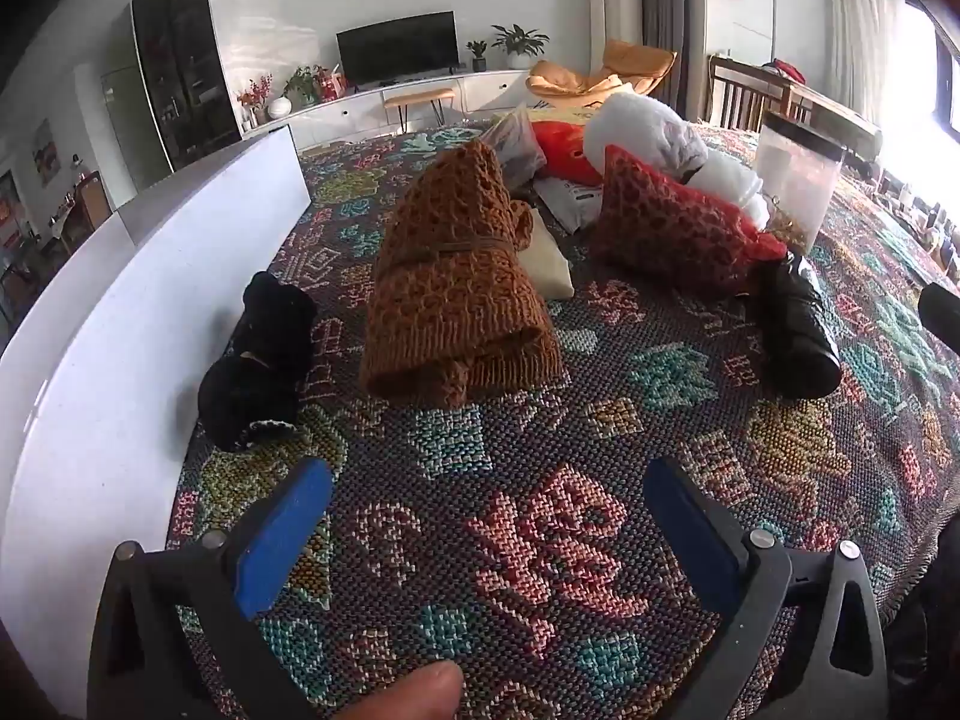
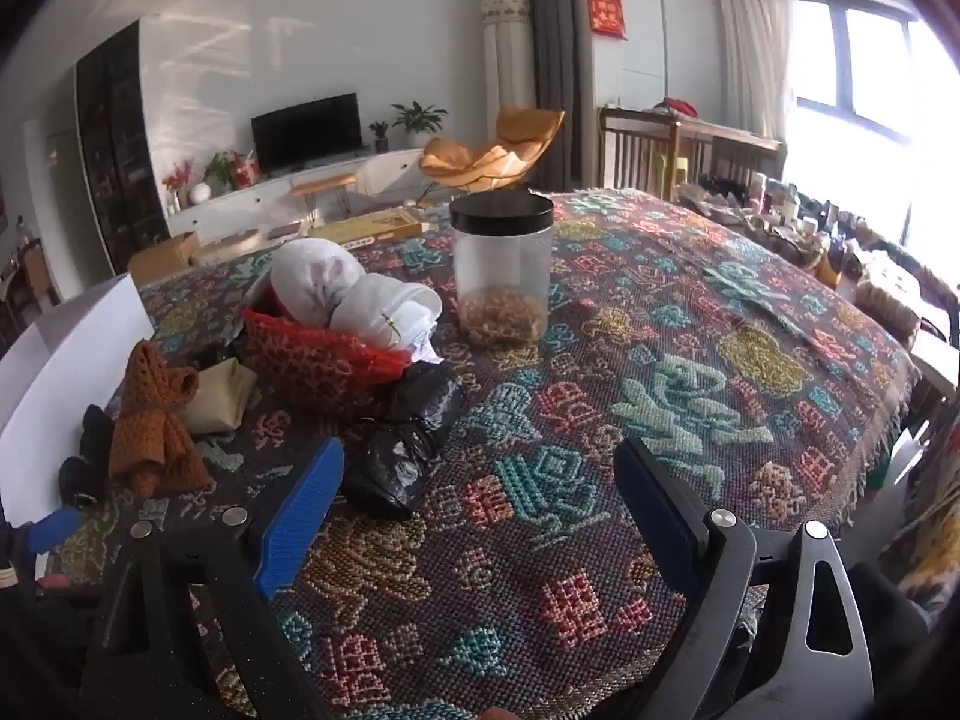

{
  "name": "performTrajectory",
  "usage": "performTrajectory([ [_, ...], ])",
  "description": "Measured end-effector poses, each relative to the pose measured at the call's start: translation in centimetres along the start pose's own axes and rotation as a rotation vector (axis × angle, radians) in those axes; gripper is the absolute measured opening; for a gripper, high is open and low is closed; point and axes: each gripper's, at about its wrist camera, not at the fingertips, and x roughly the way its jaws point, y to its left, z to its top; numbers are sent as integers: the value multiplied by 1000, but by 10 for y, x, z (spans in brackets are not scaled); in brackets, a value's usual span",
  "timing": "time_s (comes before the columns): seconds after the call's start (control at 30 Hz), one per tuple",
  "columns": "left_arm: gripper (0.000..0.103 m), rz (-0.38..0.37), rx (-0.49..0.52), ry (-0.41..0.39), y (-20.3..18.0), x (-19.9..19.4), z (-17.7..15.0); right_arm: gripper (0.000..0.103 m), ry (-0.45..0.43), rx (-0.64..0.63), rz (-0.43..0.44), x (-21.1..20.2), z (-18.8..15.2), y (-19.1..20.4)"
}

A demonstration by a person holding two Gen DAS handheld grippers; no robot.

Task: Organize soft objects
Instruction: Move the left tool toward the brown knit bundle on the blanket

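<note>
Rolled brown knit [image 1: 459,294], string-tied

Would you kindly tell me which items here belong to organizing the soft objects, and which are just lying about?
For the job: brown knit, black cloth bundle, red crochet piece, white bundles.

Lying about: lidded jar, black plastic bag, television, orange chair.

No readable text — only blurred marks.
A red wall hanging [image 2: 606,11] beside the curtain carries gold characters too small to make out; the woven cloth [image 1: 540,540] shows character-like motifs — none legible.
</note>
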Motion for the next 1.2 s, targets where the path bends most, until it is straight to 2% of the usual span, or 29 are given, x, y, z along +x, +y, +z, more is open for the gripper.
performTrajectory([
  [0.17,103,9,21,62,-6,29,-1,93,25,-42,19,14,-2,13],
  [0.4,103,-56,-45,100,4,50,16,93,15,-32,14,10,-5,9],
  [0.8,103,-52,-66,78,7,47,12,93,81,176,42,24,-7,-25],
  [1.2,103,-51,-67,77,6,46,10,93,92,192,50,27,-9,-29],
])
